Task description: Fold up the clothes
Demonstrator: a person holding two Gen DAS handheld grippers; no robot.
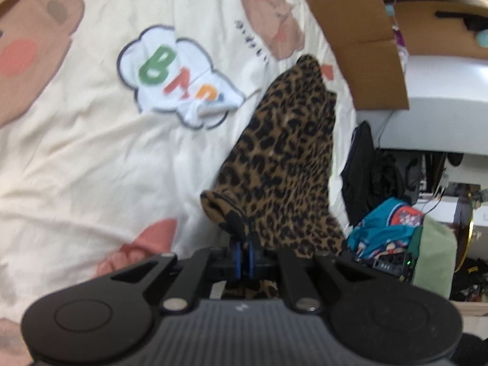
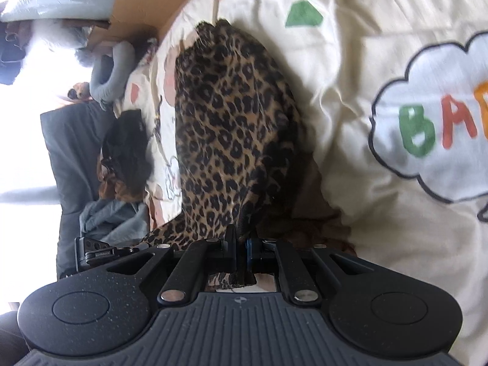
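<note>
Leopard-print garment [image 1: 283,158], soft knit, draped in tapering fold over cream cartoon bedsheet [image 1: 91,152]; both claws pinch it.

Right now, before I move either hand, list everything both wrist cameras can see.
leopard-print garment: one, tan and black, lifted off the bed, pinched by both grippers
bedsheet: one, cream with cartoon prints, under everything
cardboard box: one, brown, at the bed's far edge
clothes pile: several, blue, green, black, beside the bed
left gripper: one, black with blue pads, shut on the garment
right gripper: one, black, shut on the garment
</note>
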